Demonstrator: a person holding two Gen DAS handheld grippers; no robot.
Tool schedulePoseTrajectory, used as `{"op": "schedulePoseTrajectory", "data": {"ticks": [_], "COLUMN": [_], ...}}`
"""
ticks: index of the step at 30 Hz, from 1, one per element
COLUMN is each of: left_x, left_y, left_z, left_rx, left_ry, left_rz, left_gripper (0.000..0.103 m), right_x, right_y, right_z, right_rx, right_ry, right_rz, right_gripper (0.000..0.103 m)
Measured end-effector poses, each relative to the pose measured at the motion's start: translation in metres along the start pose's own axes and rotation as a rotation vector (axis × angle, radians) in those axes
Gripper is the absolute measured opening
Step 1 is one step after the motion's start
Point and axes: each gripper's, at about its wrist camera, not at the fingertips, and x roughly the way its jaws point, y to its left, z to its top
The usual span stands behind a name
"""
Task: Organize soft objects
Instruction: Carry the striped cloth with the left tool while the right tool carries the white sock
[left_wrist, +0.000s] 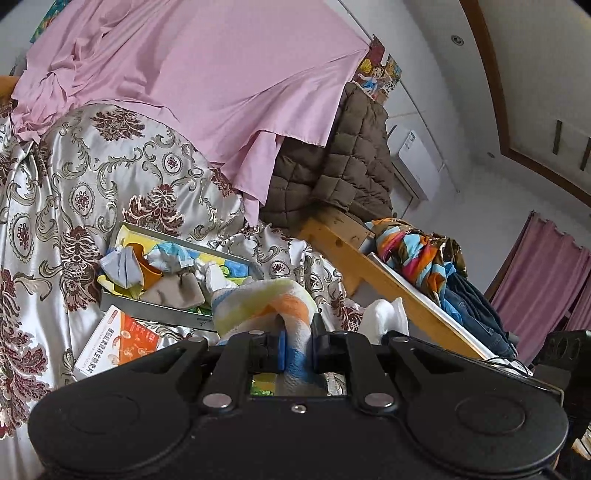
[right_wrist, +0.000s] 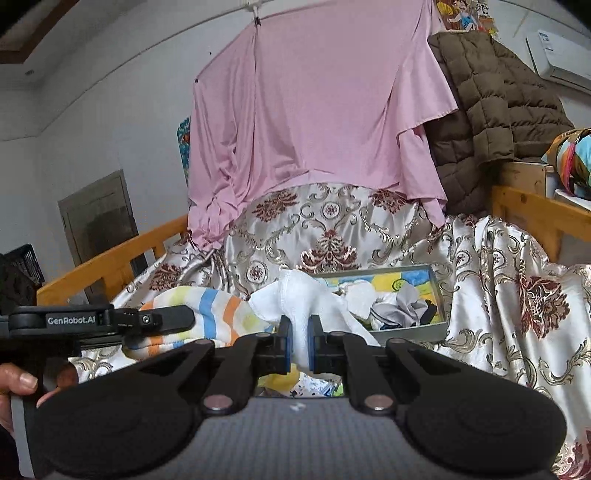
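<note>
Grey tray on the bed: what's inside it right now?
The tray holds loose small cloth pieces: a blue-grey one, an orange one, a tan one. Its colourful bottom is mostly covered.

"GenRobot.AI" on left tongs (right_wrist: 168, 320)

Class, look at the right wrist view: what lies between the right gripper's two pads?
A fold of the white cloth is pinched between the right gripper pads, seen in the right wrist view. The striped towel lies beside it, to the left.
</note>
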Motion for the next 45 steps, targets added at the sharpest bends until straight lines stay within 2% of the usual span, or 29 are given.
{"op": "schedulePoseTrajectory", "data": {"ticks": [6,12,17,23,29,36,40,45], "left_x": [0.011,0.05,0.105,0.19,0.272,0.347,0.372,0.386], "left_y": [-0.006,0.003,0.024,0.054,0.082,0.117,0.139,0.157], "left_z": [0.016,0.044,0.073,0.106,0.12,0.118,0.11,0.101], "left_rx": [0.018,0.028,0.012,0.03,0.034,0.001,-0.059,-0.087], "left_ry": [0.007,0.017,0.017,0.009,-0.011,0.022,0.068,0.128], "left_rz": [0.022,0.043,0.039,0.016,-0.003,0.037,0.068,0.107], "left_gripper": [0.013,0.013,0.013,0.013,0.013,0.013,0.013,0.013], "right_x": [0.003,0.032,0.071,0.137,0.216,0.294,0.329,0.36], "right_y": [-0.01,-0.023,-0.037,-0.069,-0.109,-0.147,-0.162,-0.176], "right_z": [0.009,0.024,0.046,0.076,0.1,0.108,0.1,0.086], "right_rx": [0.007,0.012,0.002,-0.018,-0.041,-0.042,-0.041,-0.011], "right_ry": [-0.034,-0.069,-0.09,-0.077,-0.04,0.03,0.099,0.188], "right_rz": [0.025,0.043,0.061,0.058,0.007,-0.036,-0.048,-0.069], "right_gripper": [0.009,0.009,0.009,0.009,0.009,0.009,0.009,0.009]}}
